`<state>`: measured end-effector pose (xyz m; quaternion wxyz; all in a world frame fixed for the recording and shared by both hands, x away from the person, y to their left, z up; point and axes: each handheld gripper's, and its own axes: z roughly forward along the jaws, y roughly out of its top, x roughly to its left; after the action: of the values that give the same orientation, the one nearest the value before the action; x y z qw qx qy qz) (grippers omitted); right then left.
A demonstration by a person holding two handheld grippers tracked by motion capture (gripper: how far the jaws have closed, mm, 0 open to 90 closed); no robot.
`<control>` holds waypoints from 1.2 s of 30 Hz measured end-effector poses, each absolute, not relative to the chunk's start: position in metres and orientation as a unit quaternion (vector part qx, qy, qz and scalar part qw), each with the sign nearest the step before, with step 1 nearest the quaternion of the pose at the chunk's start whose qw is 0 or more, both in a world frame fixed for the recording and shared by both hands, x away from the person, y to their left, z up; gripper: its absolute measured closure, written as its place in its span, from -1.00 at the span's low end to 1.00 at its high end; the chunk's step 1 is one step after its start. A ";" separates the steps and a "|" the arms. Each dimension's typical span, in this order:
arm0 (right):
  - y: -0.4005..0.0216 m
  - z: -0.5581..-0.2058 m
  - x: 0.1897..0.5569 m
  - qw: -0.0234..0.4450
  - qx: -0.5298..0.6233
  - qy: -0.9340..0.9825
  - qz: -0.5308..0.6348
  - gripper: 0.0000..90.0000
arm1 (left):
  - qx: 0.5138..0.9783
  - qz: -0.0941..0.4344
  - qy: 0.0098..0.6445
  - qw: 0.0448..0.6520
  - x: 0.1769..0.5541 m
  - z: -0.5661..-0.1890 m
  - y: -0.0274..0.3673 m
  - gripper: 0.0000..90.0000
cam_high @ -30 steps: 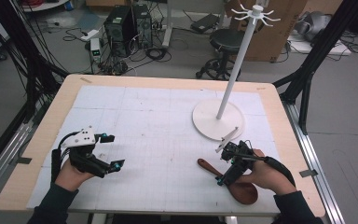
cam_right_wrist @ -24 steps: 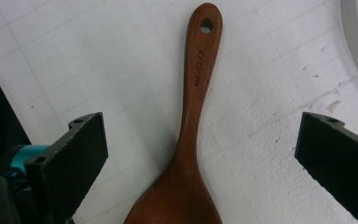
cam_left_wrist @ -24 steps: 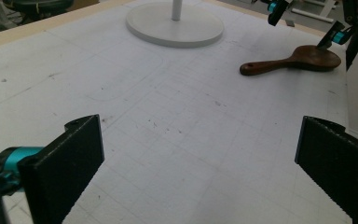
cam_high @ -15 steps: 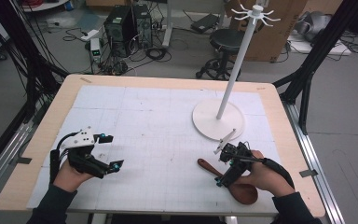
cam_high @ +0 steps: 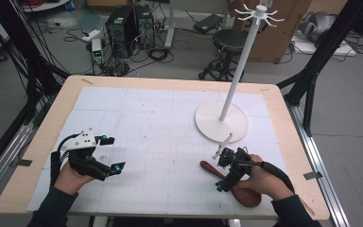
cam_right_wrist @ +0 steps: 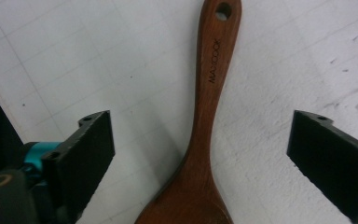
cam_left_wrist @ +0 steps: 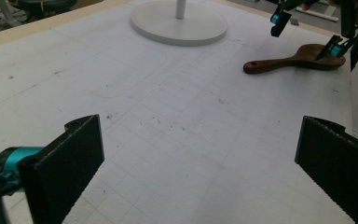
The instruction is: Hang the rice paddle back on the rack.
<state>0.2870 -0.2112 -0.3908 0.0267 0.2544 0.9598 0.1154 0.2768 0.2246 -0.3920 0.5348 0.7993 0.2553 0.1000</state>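
Note:
A dark wooden spoon (cam_high: 209, 167) lies flat on the white mat at the front right, bowl toward the person. My right gripper (cam_high: 219, 176) hovers over it. In the right gripper view the spoon's handle (cam_right_wrist: 212, 84) runs up between the two black jaws of my right gripper (cam_right_wrist: 200, 154), with clear gaps on both sides. Those jaws have just been closing around the handle without touching it. My left gripper (cam_high: 112, 153) rests at the front left, open and holding nothing. The left gripper view shows its jaws wide apart over bare mat (cam_left_wrist: 198, 172), and the spoon (cam_left_wrist: 289, 60) farther off.
A white hook stand (cam_high: 241, 61) rises from a round base (cam_high: 222, 125) at the back right, just beyond the right hand. The mat (cam_high: 160, 132) covers most of the wooden table. Computers, cables and a stool stand on the floor behind.
The right gripper has shifted very slightly over the spoon. The left gripper has stayed where it was.

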 end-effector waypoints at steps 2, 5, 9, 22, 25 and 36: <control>-0.211 -0.391 0.288 0.026 0.256 0.960 0.109 -0.67 | 0.799 0.100 0.255 0.535 0.277 -0.392 0.225 -0.96; -0.211 -0.394 0.289 0.026 0.255 0.961 0.101 -0.67 | 0.800 0.099 0.255 0.535 0.277 -0.392 0.225 -0.96; -0.208 -0.398 0.290 0.027 0.253 0.963 0.086 -0.63 | 0.800 0.100 0.255 0.535 0.277 -0.392 0.225 -0.96; -0.206 -0.404 0.295 0.017 0.258 0.963 0.073 -0.27 | 0.800 0.099 0.255 0.534 0.277 -0.392 0.225 -0.96; -0.206 -0.405 0.296 0.016 0.261 0.963 0.069 -0.19 | 0.800 0.099 0.254 0.534 0.277 -0.392 0.225 -0.96; -0.205 -0.407 0.298 0.012 0.268 0.962 0.061 0.17 | 0.801 0.099 0.254 0.532 0.277 -0.393 0.224 -0.96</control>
<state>0.2981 -0.2050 -0.4067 0.0124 0.2675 0.9615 0.0610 0.2769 0.2244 -0.3928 0.5322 0.8014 0.2544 0.0989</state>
